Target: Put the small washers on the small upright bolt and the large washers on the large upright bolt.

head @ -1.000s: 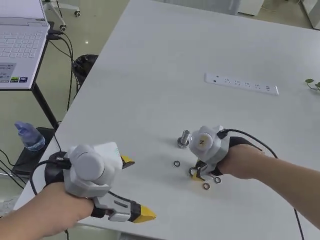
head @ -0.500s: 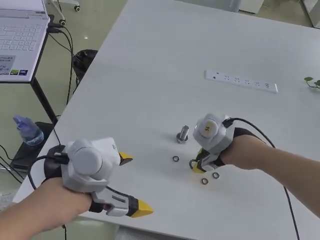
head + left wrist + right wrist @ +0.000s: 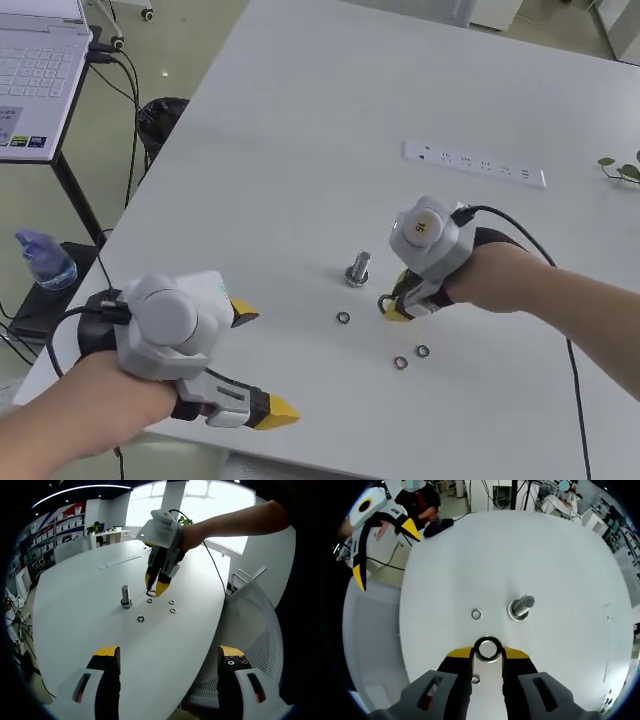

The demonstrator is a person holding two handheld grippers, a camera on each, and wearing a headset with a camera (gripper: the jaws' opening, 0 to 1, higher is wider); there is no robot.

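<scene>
A metal upright bolt (image 3: 358,270) stands mid-table. My right gripper (image 3: 388,308) hovers just right of it, shut on a large washer (image 3: 488,648), which sits between the yellow fingertips with the bolt (image 3: 521,606) close ahead. One small washer (image 3: 343,318) lies in front of the bolt, and two more washers (image 3: 400,362) (image 3: 422,351) lie behind the right gripper. My left gripper (image 3: 262,362) is at the near left table edge, open and holding nothing. In its own view the left gripper (image 3: 168,655) faces the bolt (image 3: 126,596) and the right gripper (image 3: 155,587).
A white power strip (image 3: 473,164) lies farther back on the table (image 3: 300,120). Off the left edge stand a laptop (image 3: 30,80) on a stand, cables and a water bottle (image 3: 40,260). A plant leaf (image 3: 625,170) shows at the right.
My right gripper has lifted away from the two loose washers and moved nearer the bolt, still shut on the large washer. The left gripper stayed near the table edge; the head camera shifted.
</scene>
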